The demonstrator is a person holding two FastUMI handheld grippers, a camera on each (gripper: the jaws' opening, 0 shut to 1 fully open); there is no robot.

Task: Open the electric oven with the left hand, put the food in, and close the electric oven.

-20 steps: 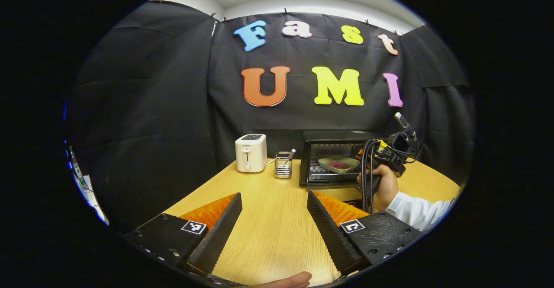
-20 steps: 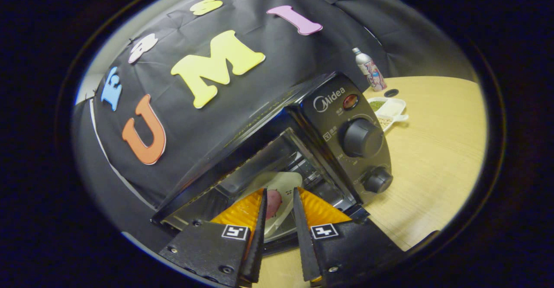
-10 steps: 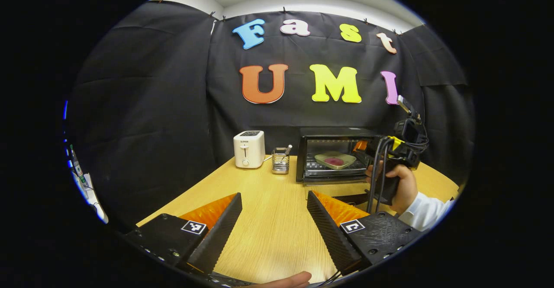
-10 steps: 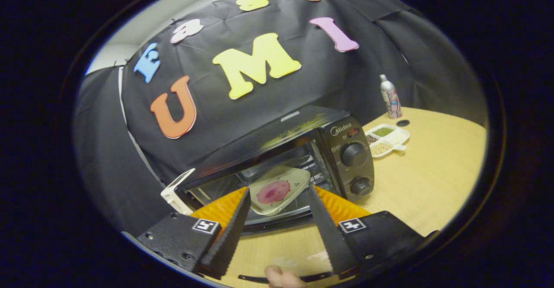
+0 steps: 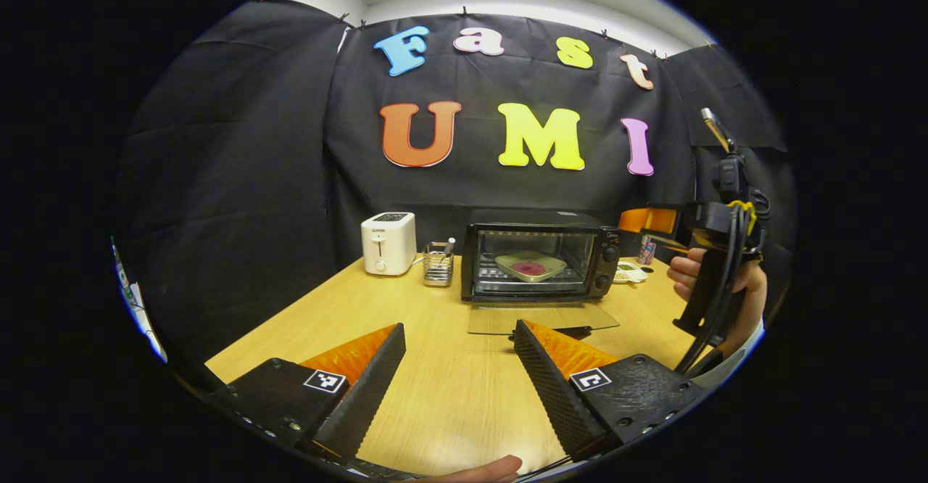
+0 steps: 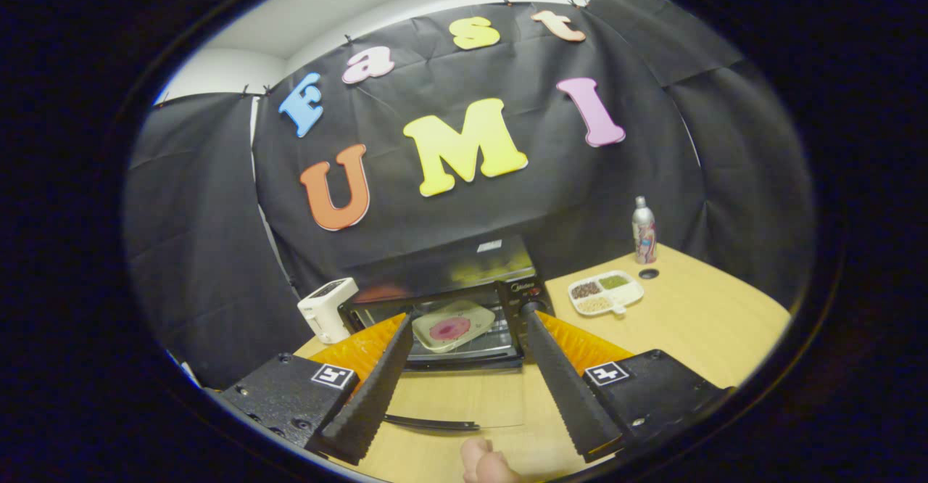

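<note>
The black electric oven stands at the back of the table with its glass door folded down flat. Inside, on the rack, a pale plate carries a purple piece of food. My left gripper hovers open over the table, well in front of the door. In the right gripper view the oven and the plate lie ahead, past the lowered door. My right gripper is open with nothing held, back from the door. It also shows in the left gripper view, held by a hand right of the oven.
A white toaster and a small wire holder stand left of the oven. Right of it are a divided dish of grains, a bottle and a small dark cap. The wooden table stretches toward me.
The right gripper let go of the plate inside the oven, opened wide and drew back and up from the door. The left gripper stayed open, its view shifting slightly right.
</note>
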